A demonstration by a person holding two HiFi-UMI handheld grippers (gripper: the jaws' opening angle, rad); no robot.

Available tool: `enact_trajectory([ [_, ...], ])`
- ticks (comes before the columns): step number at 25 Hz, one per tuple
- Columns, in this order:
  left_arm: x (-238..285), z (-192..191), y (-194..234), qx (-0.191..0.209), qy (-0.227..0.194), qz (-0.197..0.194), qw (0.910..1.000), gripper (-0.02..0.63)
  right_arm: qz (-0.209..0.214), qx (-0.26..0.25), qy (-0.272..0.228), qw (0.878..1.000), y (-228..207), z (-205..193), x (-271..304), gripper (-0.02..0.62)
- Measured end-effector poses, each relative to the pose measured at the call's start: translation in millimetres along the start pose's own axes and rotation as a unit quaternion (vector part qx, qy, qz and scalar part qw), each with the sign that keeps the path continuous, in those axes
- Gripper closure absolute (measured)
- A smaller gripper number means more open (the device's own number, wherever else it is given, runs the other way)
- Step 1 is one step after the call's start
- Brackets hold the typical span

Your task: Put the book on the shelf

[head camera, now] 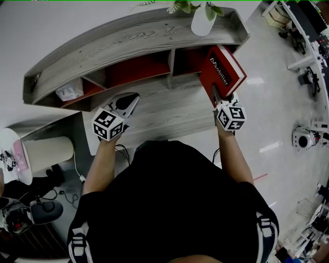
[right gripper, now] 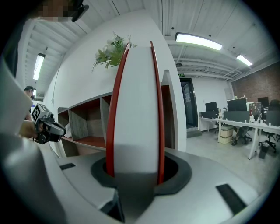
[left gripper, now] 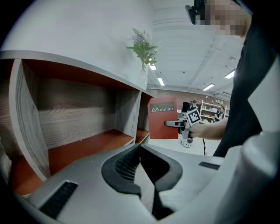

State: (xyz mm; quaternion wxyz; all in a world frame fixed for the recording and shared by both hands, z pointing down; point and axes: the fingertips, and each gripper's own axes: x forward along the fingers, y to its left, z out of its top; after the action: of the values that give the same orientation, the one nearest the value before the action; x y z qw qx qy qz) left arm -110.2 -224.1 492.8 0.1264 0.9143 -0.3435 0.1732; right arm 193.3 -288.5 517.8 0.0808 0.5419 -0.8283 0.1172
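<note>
A red book (head camera: pixel 222 72) with white lettering on its cover stands upright in my right gripper (head camera: pixel 220 97), which is shut on its lower edge. In the right gripper view the book (right gripper: pixel 133 113) shows its white page edge between red covers and fills the gap between the jaws. It hangs just in front of the right end of the curved wooden shelf (head camera: pixel 128 38), near the rightmost red-backed compartment (head camera: pixel 187 59). My left gripper (head camera: pixel 128 101) is shut and empty, low in front of the middle compartment (left gripper: pixel 83 131).
A white vase with a green plant (head camera: pixel 202 15) stands on the shelf top above the right compartment. A small white packet (head camera: pixel 69 91) lies in the left compartment. A white stool (head camera: pixel 49 152) and cables lie on the floor to the left.
</note>
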Motion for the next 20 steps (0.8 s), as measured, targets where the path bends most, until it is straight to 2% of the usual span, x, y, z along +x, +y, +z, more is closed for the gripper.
enact_trajectory([
  [20, -1, -6, 26, -0.015, -0.001, 0.010, 0.9998, 0.584, 0.006, -0.003, 0.000, 1.000, 1, 9, 34, 0.428],
])
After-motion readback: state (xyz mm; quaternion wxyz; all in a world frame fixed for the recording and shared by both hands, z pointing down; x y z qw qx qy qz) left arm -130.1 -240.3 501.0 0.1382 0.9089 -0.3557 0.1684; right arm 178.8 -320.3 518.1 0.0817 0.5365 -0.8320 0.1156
